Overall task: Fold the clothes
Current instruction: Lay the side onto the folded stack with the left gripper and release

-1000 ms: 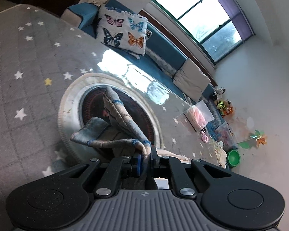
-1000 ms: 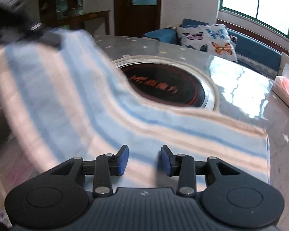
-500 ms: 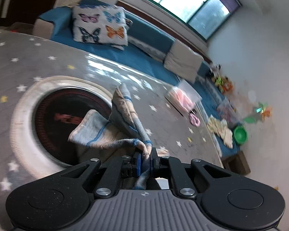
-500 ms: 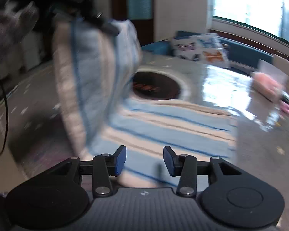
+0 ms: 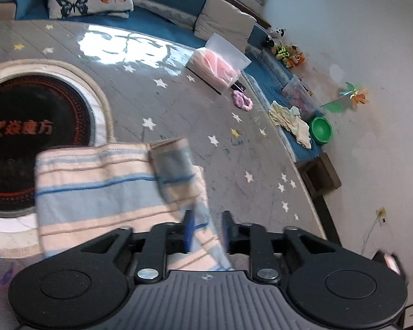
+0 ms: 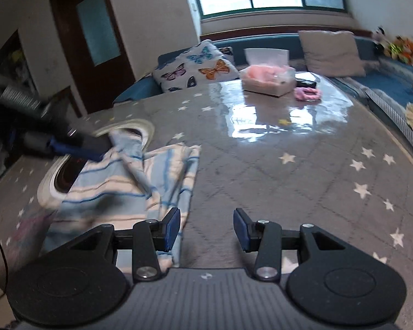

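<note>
Whereas half a second ago the left tongs (image 5: 205, 231) held a bunched corner of the striped cloth (image 5: 96, 189) raised above the counter (image 5: 195, 110), their pads now stand a little apart with cloth running loosely between them. Whether any grip remains cannot be told through the blur; I judge it released or nearly so. The cloth lies doubled over itself ahead and to the left of these tongs, one lobe flopped on top, its far edge overlapping the round black inset (image 5: 27, 137). One fold thus appears laid down; the upper layer sits crooked and will likely want squaring.

The right tongs (image 6: 206, 229) are wide and empty, as they were a second ago, low over bare counter with the cloth's near edge just beside their left pad.

From the right wrist, the left tongs show at the far left as a dark blurred bar touching the cloth's raised ridge, which their own camera cannot show. Only the left wrist shows the flat striped face and the inset's lettering. Beyond, both views show a tissue pack (image 6: 267, 81) and a pink hair tie (image 6: 307, 93), well apart from the work.
</note>
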### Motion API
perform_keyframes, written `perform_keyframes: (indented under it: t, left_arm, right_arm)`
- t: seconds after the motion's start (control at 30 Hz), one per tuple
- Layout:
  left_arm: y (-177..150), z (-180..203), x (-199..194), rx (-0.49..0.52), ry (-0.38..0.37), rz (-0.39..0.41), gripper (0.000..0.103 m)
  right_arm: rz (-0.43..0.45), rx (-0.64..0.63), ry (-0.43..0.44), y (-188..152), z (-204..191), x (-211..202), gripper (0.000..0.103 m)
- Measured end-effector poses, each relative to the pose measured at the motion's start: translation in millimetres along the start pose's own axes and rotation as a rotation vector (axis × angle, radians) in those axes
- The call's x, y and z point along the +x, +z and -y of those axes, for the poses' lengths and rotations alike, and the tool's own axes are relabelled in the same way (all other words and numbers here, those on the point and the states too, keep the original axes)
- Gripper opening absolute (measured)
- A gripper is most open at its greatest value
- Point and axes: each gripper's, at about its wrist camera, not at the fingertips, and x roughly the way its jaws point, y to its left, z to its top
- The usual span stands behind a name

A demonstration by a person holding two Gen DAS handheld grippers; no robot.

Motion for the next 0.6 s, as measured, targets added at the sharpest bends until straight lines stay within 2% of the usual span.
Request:
perform_keyframes:
  t: [0.13, 0.2, 0.4, 0.6]
  left_arm:
    - [-9.2, -15.1, -18.6, 0.038, 0.059, 0.018, 0.034]
    - [-15.4, -26.6, -24.4, 0.042, 0.106, 0.019, 0.039]
    - [-33.9, -60.7, -33.0, 0.024, 0.246, 0.022, 0.042]
    - [-36.8, -84.1, -30.0, -0.037, 0.270, 0.020, 0.043]
  right_arm:
    - [0.003, 0.021, 0.035, 10.6, 8.1, 7.1, 0.043]
    - [-0.004, 0.004, 0.068, 16.6, 2.7, 16.5, 0.043]
    - [-0.043, -0.021, 0.142, 31.5, -16.3, 54.7, 0.043]
    - [-0.077, 0.011, 0.147, 46.2, -18.7, 90.6, 0.041]
